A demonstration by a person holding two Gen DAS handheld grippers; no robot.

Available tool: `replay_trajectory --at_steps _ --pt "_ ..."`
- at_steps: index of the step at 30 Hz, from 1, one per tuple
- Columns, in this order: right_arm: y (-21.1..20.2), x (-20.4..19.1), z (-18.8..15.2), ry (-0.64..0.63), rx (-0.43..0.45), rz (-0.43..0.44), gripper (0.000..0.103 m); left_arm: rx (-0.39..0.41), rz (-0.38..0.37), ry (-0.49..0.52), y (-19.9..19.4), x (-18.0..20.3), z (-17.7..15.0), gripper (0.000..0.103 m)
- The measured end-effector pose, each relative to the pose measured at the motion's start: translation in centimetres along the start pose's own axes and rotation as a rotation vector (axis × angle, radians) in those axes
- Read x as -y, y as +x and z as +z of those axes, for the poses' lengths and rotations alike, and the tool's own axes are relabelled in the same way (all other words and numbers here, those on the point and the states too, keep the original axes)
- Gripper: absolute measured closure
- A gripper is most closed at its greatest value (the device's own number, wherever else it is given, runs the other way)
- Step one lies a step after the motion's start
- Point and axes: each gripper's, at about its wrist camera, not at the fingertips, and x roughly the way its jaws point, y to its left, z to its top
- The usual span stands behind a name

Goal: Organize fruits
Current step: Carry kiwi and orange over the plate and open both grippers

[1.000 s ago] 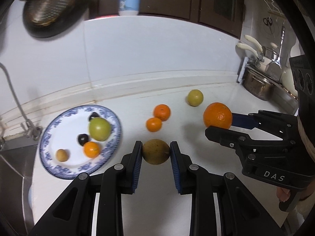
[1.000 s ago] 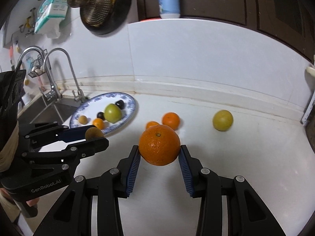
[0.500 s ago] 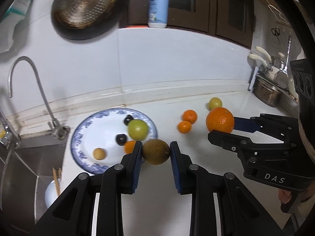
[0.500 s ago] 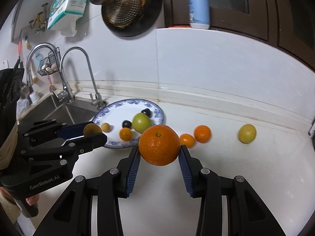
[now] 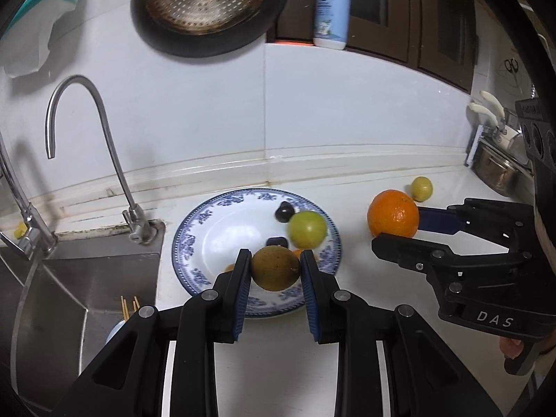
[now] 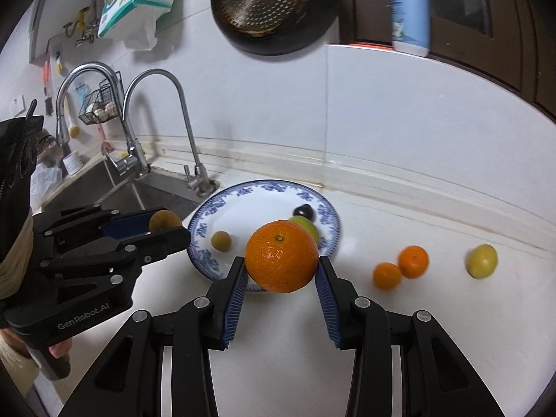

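Note:
My left gripper is shut on a brown-green round fruit and holds it over the near rim of the blue-patterned plate. My right gripper is shut on a large orange above the plate's near right edge. On the plate lie a green fruit, dark plums and a small yellow-brown fruit. Two small oranges and a yellow-green fruit lie on the counter to the right.
A steel sink with a curved tap lies left of the plate. A strainer pan hangs on the wall and a soap bottle stands on the ledge. Steel pots stand at the far right.
Both grippers have moved left with their fruits, from the loose fruit on the counter toward the plate. The plate now sits right under both.

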Motion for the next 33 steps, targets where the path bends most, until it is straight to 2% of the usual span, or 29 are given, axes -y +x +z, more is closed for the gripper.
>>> replay_trajectory --at_steps 9,24,31,33 --pt "4.2 -0.8 2.5 -0.035 -0.045 0.032 0.062 -0.05 0.02 -0.017 3.4 -3.2 0.7 0.075" --pt "12.6 -0.6 5.9 -0.072 -0.167 0.027 0.062 -0.141 0.036 -0.01 9.2 -6.4 0.9 0.075" --pt "14.8 -0.5 6.3 -0.066 -0.207 0.025 0.062 -0.159 0.027 -0.003 10.3 -6.8 1.0 0.075" --pt "15.0 -0.4 6.3 -0.064 -0.209 0.028 0.062 -0.159 0.024 -0.001 10.2 -6.8 1.1 0.07"
